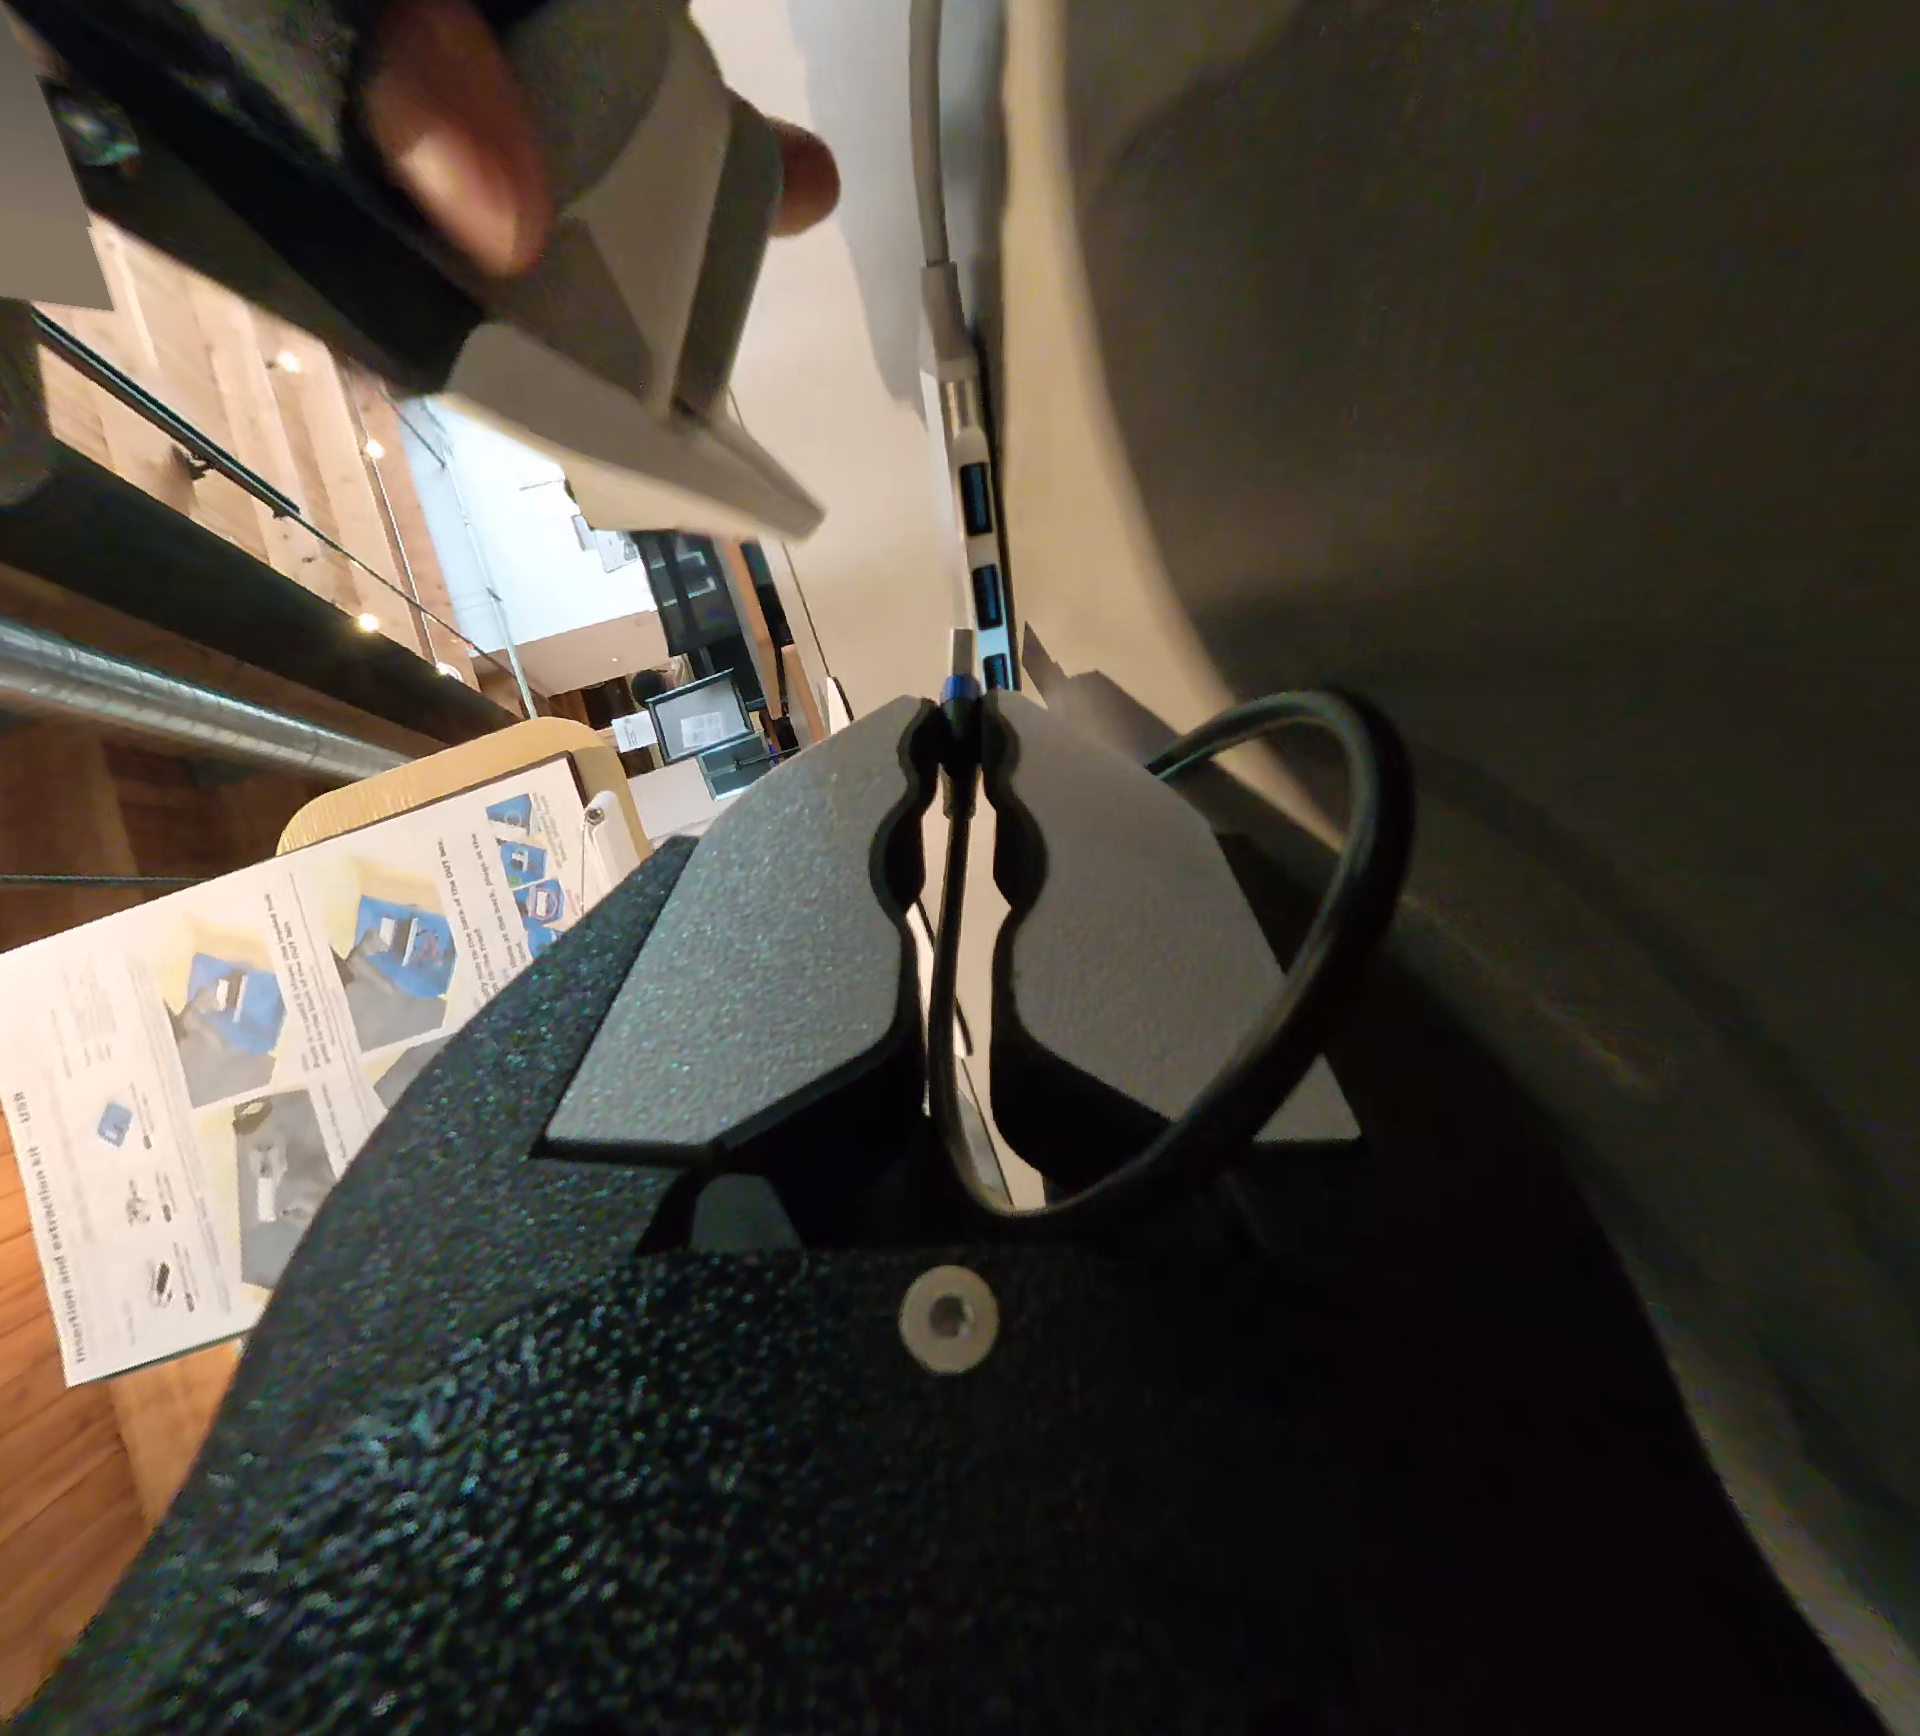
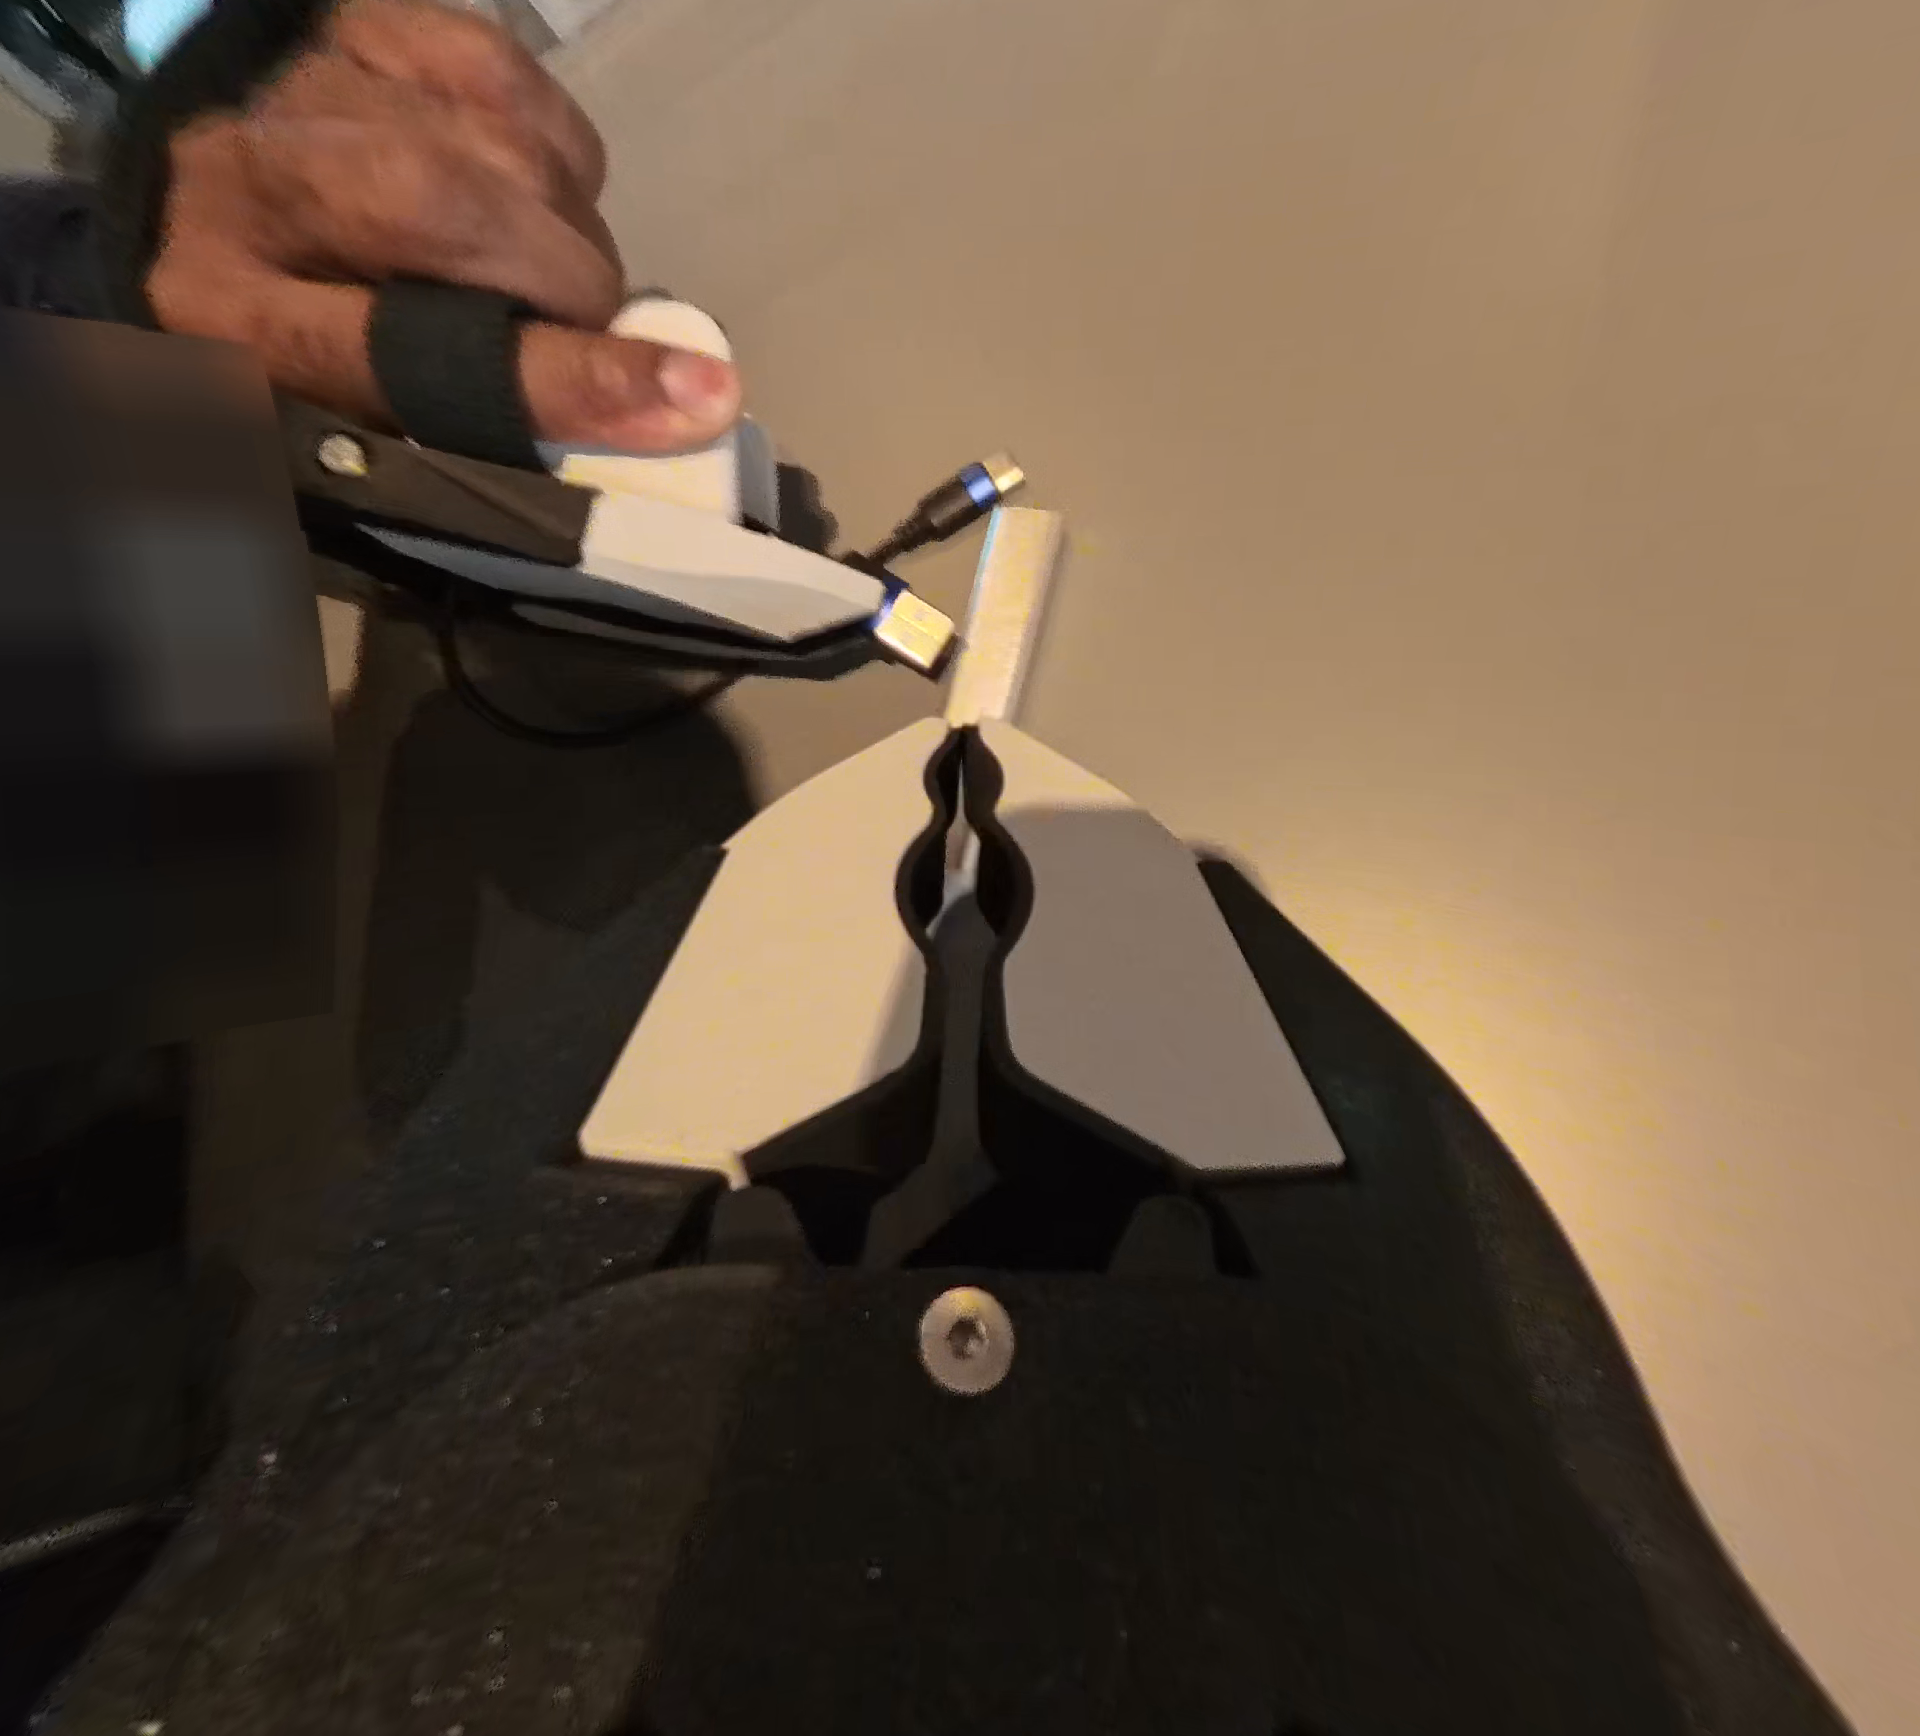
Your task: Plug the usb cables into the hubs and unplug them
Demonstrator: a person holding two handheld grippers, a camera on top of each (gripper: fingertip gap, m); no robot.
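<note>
USB cable (image 1: 1340,917), black, held by its blue-ringed USB-A plug (image 2: 914,632) in the left gripper (image 1: 961,715), whose jaws are clamped on the plug body; the cord loops back beside the jaws. The cable's other, smaller connector (image 2: 987,481) hangs free just behind. The silver hub (image 2: 1008,611) is gripped at its near end by the right gripper (image 2: 958,730), jaws closed upon it, above the pale desk (image 2: 1455,336). The plug tip lies just beside the hub's port side (image 1: 982,543), not inserted. A person's hand (image 2: 416,232) holds the left gripper's handle. A printed instruction sheet (image 1: 208,1063) stands in the background.
</note>
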